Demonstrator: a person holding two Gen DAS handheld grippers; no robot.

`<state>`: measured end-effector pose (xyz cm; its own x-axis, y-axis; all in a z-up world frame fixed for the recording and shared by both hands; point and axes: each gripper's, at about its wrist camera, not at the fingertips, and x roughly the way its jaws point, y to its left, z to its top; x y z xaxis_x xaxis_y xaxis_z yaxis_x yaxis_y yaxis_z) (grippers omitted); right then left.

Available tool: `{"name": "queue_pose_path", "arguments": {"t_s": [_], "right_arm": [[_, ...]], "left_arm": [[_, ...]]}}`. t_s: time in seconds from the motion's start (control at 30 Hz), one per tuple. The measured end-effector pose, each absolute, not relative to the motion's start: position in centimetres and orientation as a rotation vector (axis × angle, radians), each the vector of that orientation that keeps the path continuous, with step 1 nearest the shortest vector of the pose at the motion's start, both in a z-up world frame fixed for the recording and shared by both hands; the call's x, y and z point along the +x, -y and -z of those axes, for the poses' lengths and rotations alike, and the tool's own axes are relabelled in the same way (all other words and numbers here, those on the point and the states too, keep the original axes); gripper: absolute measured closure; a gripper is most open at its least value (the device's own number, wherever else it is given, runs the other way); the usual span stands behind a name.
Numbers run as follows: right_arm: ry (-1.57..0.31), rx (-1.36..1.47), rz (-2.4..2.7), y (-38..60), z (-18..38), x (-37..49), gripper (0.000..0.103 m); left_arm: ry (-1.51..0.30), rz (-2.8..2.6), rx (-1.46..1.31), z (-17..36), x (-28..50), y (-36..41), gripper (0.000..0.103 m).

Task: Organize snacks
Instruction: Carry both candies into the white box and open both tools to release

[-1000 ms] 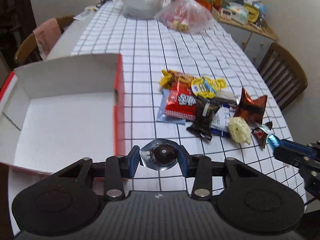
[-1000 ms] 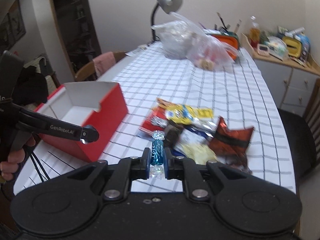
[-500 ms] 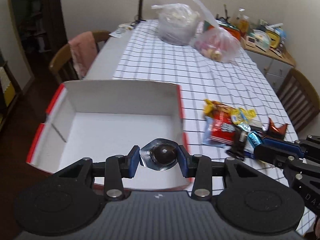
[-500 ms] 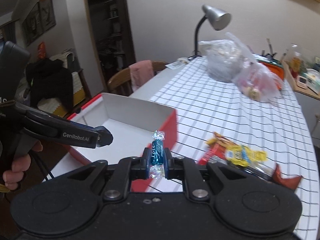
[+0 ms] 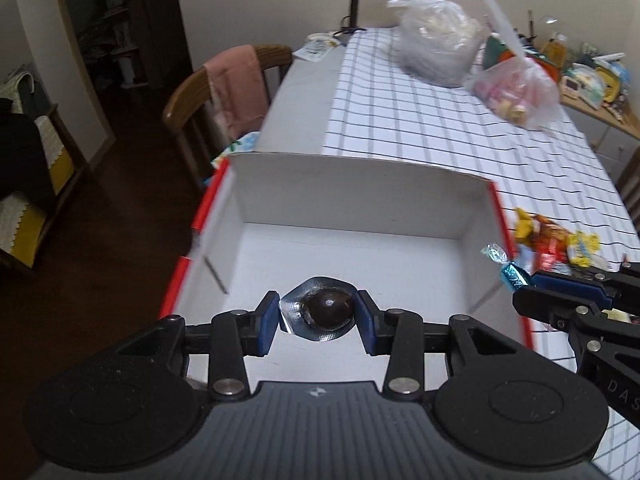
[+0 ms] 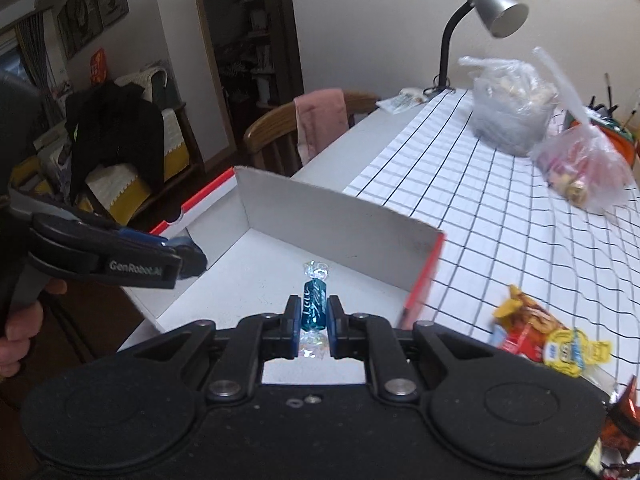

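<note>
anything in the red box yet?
No: the red box shows bare white floor. The left gripper and its chocolate hide a strip near the front wall.

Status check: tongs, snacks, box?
Left tongs shut on chocolate, right tongs shut on blue candy. Both over the box. Nothing blocking.
</note>
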<state>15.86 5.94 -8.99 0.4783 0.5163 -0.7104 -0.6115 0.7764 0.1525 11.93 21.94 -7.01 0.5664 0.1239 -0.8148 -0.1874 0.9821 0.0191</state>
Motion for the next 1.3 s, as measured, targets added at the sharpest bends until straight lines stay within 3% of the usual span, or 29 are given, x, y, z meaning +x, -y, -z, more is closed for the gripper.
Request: {"name": "queue_pose_path", "arguments": {"t_s": [0.4, 0.9, 1.1, 1.3], "right_arm": [[-0.994, -0.186, -0.664, -10.7, 13.7, 17.7, 0.092], [-1.091, -0.254, -0.642, -12.5, 16.2, 17.2, 0.092], [-1.11, -0.25, -0.625, -12.3, 16.6, 17.3, 0.083], [-1.098, -0.206, -0.619, -11.7, 15.8, 17.2, 0.078]], "left_arm": [[-1.109, -0.178, 0.0, 11.1, 16.1, -25.3, 0.063], [-1.252, -0.106, 0.136, 15.3, 17.0, -23.5, 0.062], [-1.269, -0.097, 0.12, 15.7, 16.9, -23.8, 0.061], [-1.241, -0.086, 0.064, 15.0, 16.6, -24.6, 0.047]]}}
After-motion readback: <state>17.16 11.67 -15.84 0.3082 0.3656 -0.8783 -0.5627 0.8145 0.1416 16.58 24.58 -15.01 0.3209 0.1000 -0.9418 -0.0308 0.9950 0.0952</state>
